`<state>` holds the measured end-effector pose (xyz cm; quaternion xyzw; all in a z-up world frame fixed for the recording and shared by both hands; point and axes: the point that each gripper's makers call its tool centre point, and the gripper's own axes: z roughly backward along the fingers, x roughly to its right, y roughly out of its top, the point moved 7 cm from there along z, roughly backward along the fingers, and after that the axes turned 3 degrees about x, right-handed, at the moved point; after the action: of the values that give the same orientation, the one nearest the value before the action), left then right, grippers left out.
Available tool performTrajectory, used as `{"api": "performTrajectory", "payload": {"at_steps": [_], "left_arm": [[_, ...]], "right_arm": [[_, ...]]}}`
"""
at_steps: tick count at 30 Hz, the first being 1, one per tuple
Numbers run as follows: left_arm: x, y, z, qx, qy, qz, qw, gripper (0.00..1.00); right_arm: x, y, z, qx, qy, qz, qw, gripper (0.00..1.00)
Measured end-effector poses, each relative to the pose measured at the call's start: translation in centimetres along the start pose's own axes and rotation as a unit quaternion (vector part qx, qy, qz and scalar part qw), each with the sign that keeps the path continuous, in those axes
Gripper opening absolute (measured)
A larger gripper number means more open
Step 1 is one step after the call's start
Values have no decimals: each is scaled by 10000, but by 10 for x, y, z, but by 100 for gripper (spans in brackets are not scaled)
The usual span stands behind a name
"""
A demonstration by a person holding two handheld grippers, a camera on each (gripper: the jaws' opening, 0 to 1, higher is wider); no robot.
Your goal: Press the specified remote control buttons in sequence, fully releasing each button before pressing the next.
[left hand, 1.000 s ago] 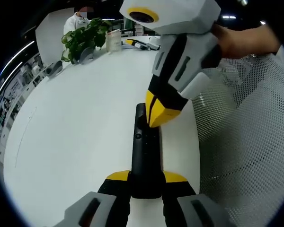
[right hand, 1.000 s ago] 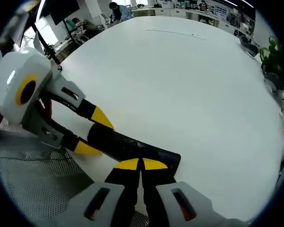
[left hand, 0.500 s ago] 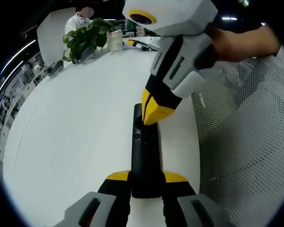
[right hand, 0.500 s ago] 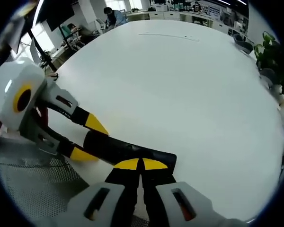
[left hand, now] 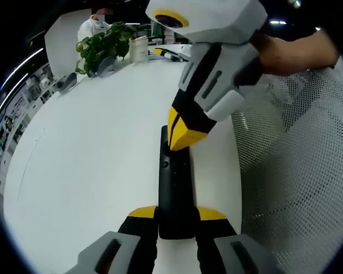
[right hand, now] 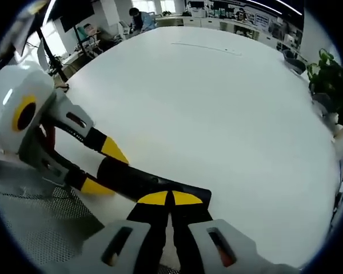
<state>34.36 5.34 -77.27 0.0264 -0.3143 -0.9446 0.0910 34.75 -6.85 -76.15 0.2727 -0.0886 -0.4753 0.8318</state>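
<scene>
— Progress? Hard to judge: slim black plastic remote control (left hand: 175, 188) lying lengthwise on the round white table (left hand: 91, 165) near its edge, with no sign of which buttons are done. Sequence probably mid-way.

— And the left gripper (left hand: 176, 216)? Clamped on the near end of the remote, steadying it.

— The right gripper (left hand: 180, 138)? Jaws shut together into one yellow point, tip down on the far end, apparently pressing a button; actual contact too close to confirm. Release and any later presses left.
</scene>
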Motion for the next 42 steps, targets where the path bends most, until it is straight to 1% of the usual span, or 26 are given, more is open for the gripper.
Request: {"api": "performTrajectory", "payload": {"at_steps": [4,12,16,25,37,42], "left_arm": [[0,1,0,-5,0,13,10000,25],[0,1,0,-19,11,21,10000,25],[0,1,0,-7,14,24,10000,25],[0,0,0,17,36,48,10000,25],[0,0,0,45,30,69,10000,25],[-1,0,0,65,23,144,9999,25]], "right_arm": [[-1,1,-1,-25,-69,152,9999,0],[0,1,-1,-5,-71,118,9999,0],[-2,1,-1,17,-96,233,9997,0],[0,1,0,33,-23,51,10000,0],[0,1,0,54,0,32,10000,0],[0,1,-1,44,-46,177,9998,0]]}}
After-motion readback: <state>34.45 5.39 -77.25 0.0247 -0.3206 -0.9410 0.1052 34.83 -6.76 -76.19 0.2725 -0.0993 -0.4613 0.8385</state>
